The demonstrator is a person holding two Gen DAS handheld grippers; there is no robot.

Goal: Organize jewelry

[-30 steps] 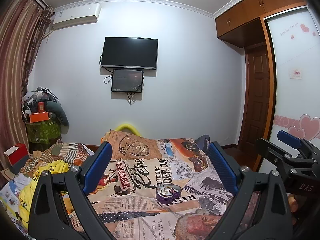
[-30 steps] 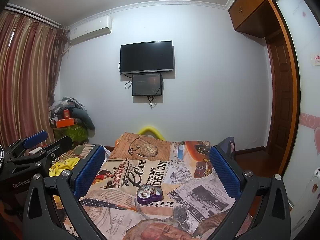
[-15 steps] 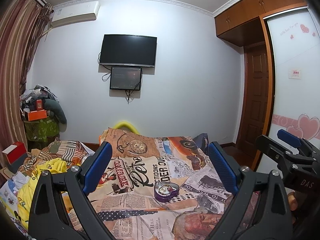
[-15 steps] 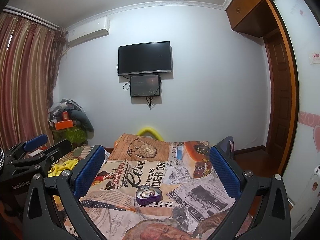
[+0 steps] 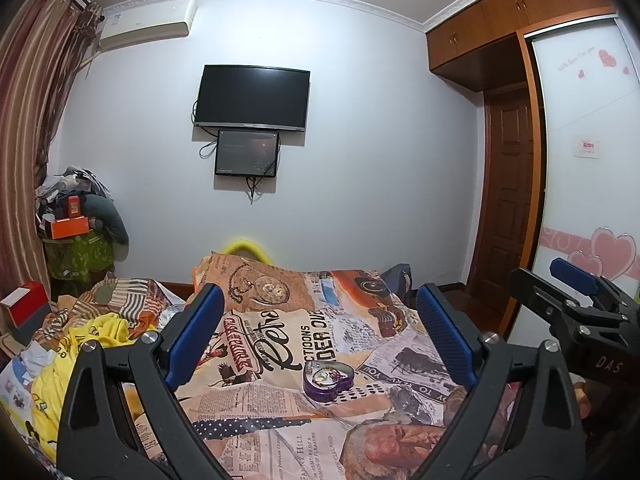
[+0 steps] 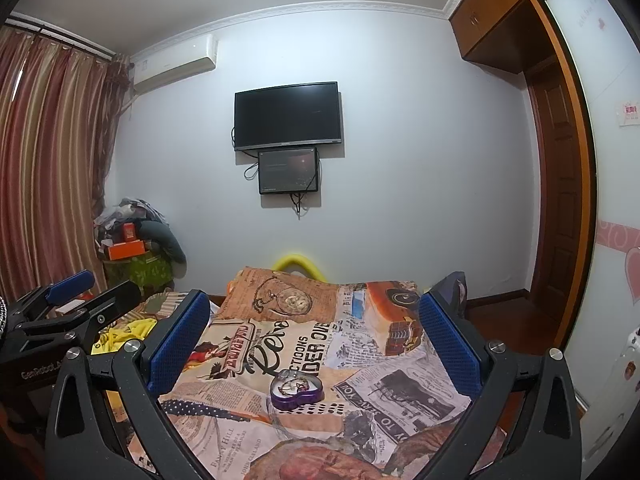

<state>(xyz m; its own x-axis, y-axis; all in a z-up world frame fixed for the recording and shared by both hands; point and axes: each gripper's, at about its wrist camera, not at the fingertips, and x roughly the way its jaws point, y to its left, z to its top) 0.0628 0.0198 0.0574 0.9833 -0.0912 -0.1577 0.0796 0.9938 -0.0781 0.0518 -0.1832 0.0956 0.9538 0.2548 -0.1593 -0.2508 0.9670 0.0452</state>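
Observation:
A purple heart-shaped jewelry box [image 5: 328, 380] lies open on the newspaper-print bedspread [image 5: 280, 344], with small jewelry pieces inside; it also shows in the right wrist view [image 6: 295, 390]. My left gripper [image 5: 318, 332] is open and empty, held above and short of the box. My right gripper [image 6: 314, 340] is open and empty, likewise short of the box. The right gripper shows at the right edge of the left wrist view [image 5: 576, 308], and the left gripper at the left edge of the right wrist view [image 6: 68, 312].
Yellow and striped clothes [image 5: 92, 332] lie heaped on the bed's left side. A cluttered stand with an orange box [image 5: 68, 228] is in the far left corner. A TV [image 5: 252, 98] hangs on the far wall. A wardrobe and door [image 5: 512, 184] are at right.
Both views have shifted slightly; the box sits a little further left in the left wrist view. Both grippers stay open and empty.

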